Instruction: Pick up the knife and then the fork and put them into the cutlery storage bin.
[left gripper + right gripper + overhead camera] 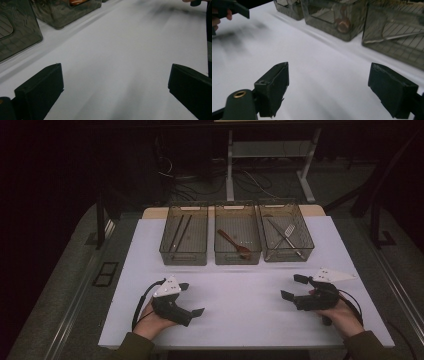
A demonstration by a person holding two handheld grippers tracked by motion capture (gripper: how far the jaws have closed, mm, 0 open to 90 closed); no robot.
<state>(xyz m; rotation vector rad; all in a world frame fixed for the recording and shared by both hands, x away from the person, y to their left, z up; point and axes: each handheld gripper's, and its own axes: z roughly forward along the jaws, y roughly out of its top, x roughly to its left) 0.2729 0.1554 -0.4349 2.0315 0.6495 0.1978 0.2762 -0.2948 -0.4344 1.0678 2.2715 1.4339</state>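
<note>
Both my grippers, left (192,299) & right (295,287), sit wide open and empty on the white table (240,305), so a rushed reach fwd could knock the spoon bin (237,255).

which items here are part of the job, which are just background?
In play:
- left gripper, open, nothing between its jaws
- right gripper, open, nothing between its jaws
- left bin with chopsticks
- middle bin with wooden spoon
- right bin with fork

Background:
- white tabletop
- desk legs and cables behind
</note>
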